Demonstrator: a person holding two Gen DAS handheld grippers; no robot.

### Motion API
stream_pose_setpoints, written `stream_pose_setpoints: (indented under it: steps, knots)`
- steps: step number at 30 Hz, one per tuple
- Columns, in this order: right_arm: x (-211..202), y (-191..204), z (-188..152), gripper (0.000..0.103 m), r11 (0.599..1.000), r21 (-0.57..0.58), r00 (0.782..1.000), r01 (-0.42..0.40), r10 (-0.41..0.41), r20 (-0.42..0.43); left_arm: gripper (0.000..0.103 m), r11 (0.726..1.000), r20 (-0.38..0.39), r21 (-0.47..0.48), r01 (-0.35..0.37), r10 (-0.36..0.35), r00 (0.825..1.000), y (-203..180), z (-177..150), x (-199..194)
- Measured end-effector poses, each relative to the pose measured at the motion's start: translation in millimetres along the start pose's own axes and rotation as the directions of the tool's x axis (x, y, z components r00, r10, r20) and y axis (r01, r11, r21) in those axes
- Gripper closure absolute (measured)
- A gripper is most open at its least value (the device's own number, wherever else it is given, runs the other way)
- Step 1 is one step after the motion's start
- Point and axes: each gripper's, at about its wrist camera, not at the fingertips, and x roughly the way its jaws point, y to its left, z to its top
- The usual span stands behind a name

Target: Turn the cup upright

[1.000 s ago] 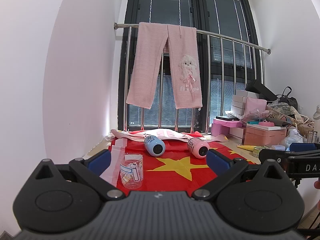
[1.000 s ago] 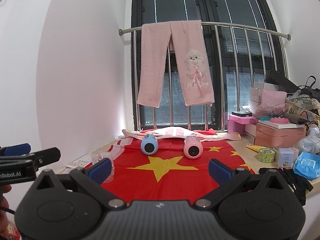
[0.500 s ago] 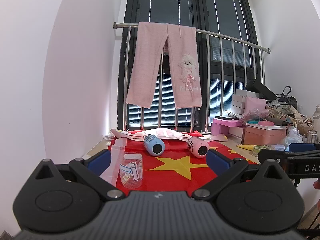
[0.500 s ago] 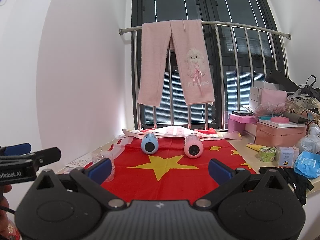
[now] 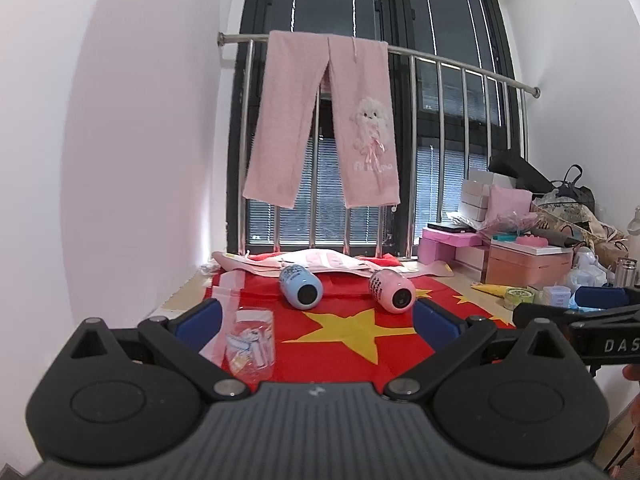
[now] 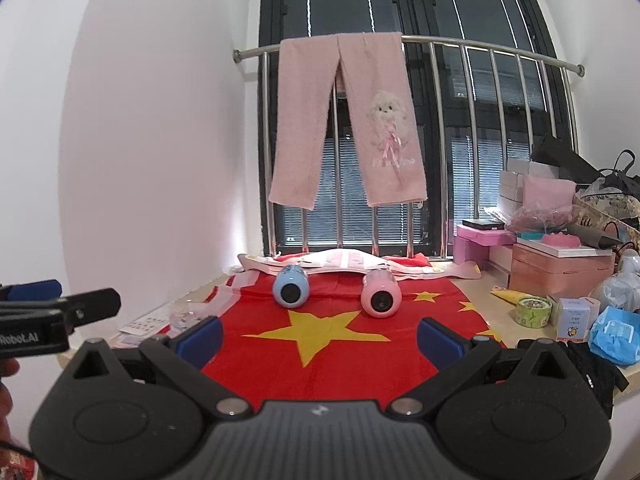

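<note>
A blue cup [image 5: 300, 287] and a pink cup [image 5: 392, 291] lie on their sides on a red flag cloth [image 5: 344, 340], ends facing me. They also show in the right wrist view as the blue cup [image 6: 290, 284] and the pink cup [image 6: 380, 294]. A clear glass [image 5: 251, 343] with a cartoon print stands on the cloth's left edge, close to my left gripper's left finger. My left gripper [image 5: 316, 322] is open and empty, short of the cups. My right gripper [image 6: 320, 338] is open and empty, also short of them.
Pink trousers [image 5: 324, 120] hang on a steel rail behind the cups. Pink boxes [image 6: 560, 264], a tape roll [image 6: 534, 310], a small carton and a blue packet [image 6: 616, 334] crowd the right side. A white wall is on the left. Papers [image 6: 148, 322] lie left of the cloth.
Both grippers have drifted slightly; the scene sits a little lower in the left wrist view. The cups and glass have not moved.
</note>
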Motion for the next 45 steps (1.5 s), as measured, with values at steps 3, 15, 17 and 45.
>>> stream_pose_setpoints:
  steps: [3,15,17,45]
  knots:
    - [17.8,-14.1,6.8,0.0,1.0,0.003,1.0,0.002,-0.002,-0.015,0.0,1.0,-0.016,0.013,0.004,-0.004,1.0,-3.9,8.5,18.1]
    - [123.6,-66.1,42.1,0.0,0.999,-0.034,0.996,-0.04,0.037,-0.082,0.0,1.0,-0.176,0.026,0.0,0.005,0.984,-12.3,55.2,135.4]
    - [146.4,-74.5,50.5,0.0,0.998,-0.035,0.994,-0.052,0.048,-0.093,0.0,1.0,-0.218,0.021,-0.014,0.018,0.976,-12.4,65.3,160.0]
    - [504.9,-84.6,97.6,0.0,0.859,-0.246,0.854,-0.449,0.332,-0.401,0.0,0.977,-0.552,0.163,-0.137,0.205,0.808,-11.3,92.9,499.1]
